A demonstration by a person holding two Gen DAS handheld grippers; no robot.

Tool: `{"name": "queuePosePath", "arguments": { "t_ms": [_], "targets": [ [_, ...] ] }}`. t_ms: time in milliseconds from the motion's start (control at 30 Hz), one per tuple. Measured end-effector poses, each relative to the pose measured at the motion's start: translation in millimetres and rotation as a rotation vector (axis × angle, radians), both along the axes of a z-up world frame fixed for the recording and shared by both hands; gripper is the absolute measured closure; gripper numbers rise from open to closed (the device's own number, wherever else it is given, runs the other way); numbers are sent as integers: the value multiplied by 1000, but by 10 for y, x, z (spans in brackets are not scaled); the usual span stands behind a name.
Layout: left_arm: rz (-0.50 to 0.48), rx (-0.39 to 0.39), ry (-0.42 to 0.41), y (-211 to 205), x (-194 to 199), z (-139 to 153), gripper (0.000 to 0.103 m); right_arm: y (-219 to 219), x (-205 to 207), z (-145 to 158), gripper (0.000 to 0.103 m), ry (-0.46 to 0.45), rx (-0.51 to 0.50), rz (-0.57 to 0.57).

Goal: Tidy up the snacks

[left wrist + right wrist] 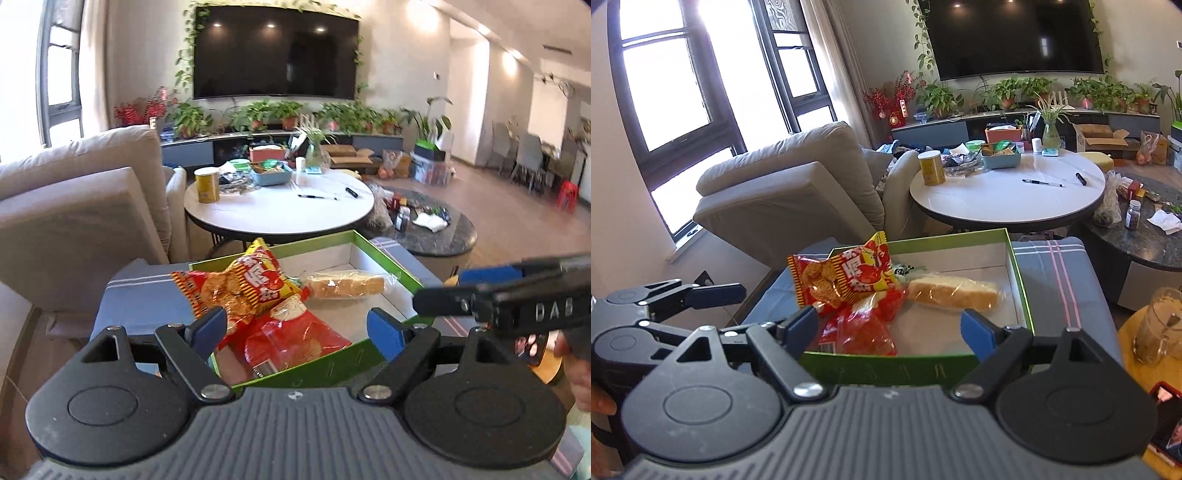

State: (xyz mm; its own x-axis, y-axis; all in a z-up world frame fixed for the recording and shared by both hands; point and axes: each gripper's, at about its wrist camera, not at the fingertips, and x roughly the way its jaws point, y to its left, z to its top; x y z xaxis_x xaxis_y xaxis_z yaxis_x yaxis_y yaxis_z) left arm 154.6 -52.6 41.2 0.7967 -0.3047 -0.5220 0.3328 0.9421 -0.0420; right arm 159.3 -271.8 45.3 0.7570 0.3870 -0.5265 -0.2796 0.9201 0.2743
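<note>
At the left of the right wrist view, the left gripper (720, 295) hangs with jaws apart and nothing between them. Centre frame, a shallow green-rimmed cardboard box (1019, 273) on a blue striped cushion (1067, 280) holds a red-and-yellow crinkled snack bag (846, 280), a red plastic snack packet (864, 328) beneath it, and a clear-wrapped bread slice (955, 291) to their right. The right gripper (890, 325) at lower centre stands open and empty above the box's near edge.

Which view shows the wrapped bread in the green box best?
The right wrist view: the wrapped bread lies whole and unobstructed on the green box floor, nearer the frame's middle. The left wrist view also shows it whole, but farther off and slightly blurred.
</note>
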Motion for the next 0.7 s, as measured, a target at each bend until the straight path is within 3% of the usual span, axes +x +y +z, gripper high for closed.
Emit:
{"name": "queuePosePath", "arguments": {
  "t_ms": [133,700],
  "targets": [
    [4,-30,2,111,-165,26,22,77,-115,-41,13,9,-20,14],
    [-42,-14,82,-61,-594,-272,21,122,-477,-376,13,118,-73,-1]
  ]
}}
